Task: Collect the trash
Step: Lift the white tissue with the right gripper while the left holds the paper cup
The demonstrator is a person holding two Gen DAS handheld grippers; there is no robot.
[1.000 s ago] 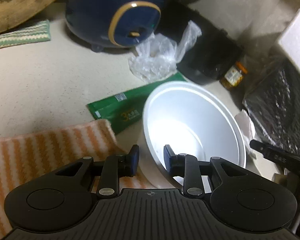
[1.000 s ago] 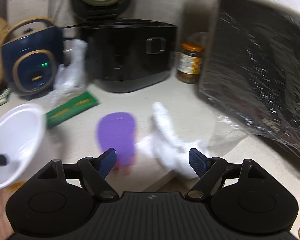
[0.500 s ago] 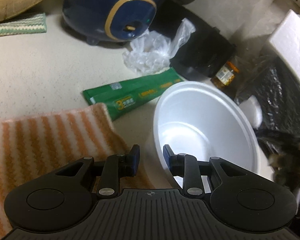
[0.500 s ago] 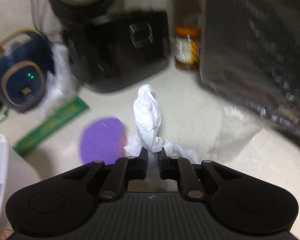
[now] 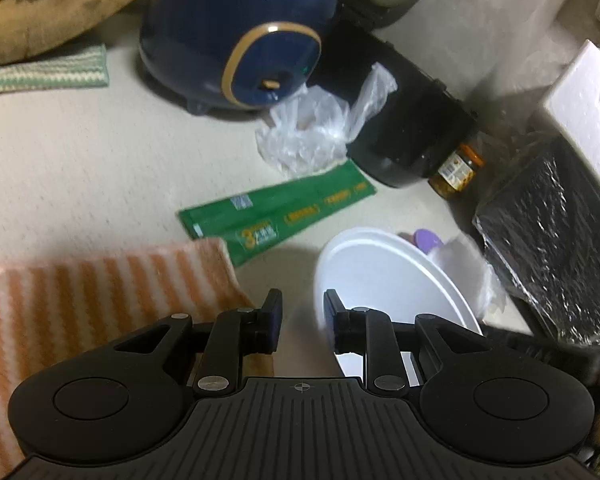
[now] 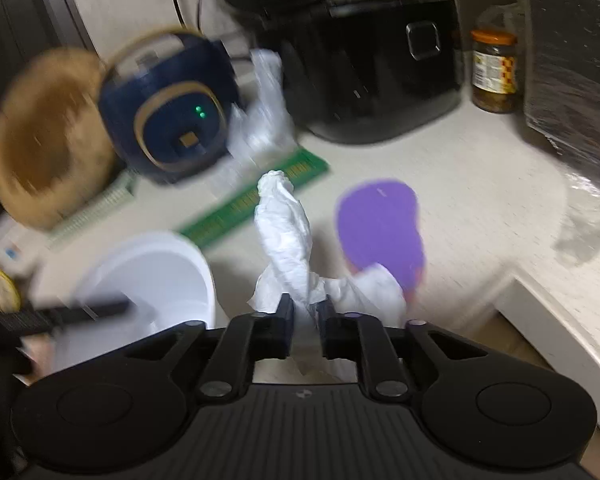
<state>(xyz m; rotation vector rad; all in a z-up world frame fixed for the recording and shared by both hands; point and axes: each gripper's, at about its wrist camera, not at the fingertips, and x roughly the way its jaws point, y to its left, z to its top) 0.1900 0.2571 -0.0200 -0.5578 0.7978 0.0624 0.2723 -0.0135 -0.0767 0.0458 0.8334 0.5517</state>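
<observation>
My left gripper (image 5: 302, 316) straddles the near rim of a white foam bowl (image 5: 380, 276), one pad inside and one outside. Its jaws are closing and the tilted bowl rides with it. In the right wrist view the bowl (image 6: 152, 268) sits at lower left with a left finger (image 6: 80, 310) in it. My right gripper (image 6: 304, 320) pinches a crumpled white tissue (image 6: 286, 224) that sticks up beside the bowl; its jaws are easing open with the tissue still between the pads. A purple lid (image 6: 380, 224), a green packet (image 5: 276, 216) and a clear plastic bag (image 5: 308, 136) lie on the counter.
A navy rice cooker (image 5: 236, 40), a black appliance (image 5: 408, 132) and a jar (image 5: 456, 172) line the back. A film-wrapped black box (image 5: 552, 248) stands at the right. An orange striped cloth (image 5: 100, 300) lies at the left. The counter edge (image 6: 560, 320) drops off at the right.
My right gripper went from wide open to closed on the tissue, lifted it and swung left toward the bowl. The left gripper carried the bowl off the green packet.
</observation>
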